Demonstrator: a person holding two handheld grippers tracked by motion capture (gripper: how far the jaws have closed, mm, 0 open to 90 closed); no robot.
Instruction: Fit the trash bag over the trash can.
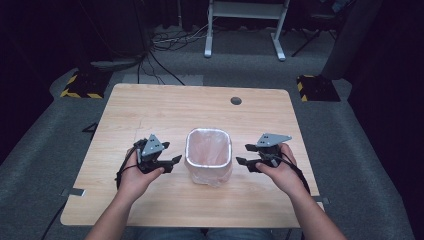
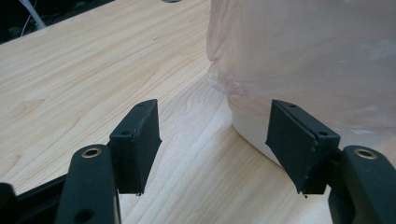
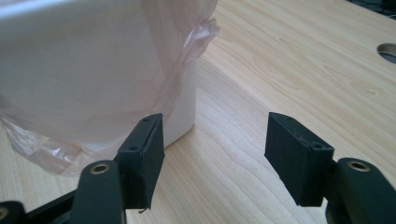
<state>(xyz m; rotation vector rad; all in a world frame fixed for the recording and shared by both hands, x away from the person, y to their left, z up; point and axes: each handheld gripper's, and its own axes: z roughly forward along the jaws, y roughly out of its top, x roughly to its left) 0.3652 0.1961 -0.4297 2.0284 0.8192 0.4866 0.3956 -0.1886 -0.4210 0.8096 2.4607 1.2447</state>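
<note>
The left gripper (image 1: 176, 160) hovers just beside the bin's (image 1: 208, 172) left wall, jaws apart with nothing between them; in the left gripper view only bare counter (image 2: 93, 84) lies between its fingers (image 2: 137, 140). The bin stands upright at the middle of the counter, a little toward the person. It is a small white tub with rounded corners, lined with a thin pinkish bag (image 1: 208, 147) whose top is folded out over the rim and hangs in crinkled folds down the sides, with a loose flap bunched near the base. Judging by its looks, the bin is light, stiff plastic and would slide or tip if pushed on one side. The bag is soft, slippery film that would stretch or tear, so it is best pinched at the hanging folds. The right gripper (image 1: 242, 154) hovers just off the right wall, also released and empty.
</note>
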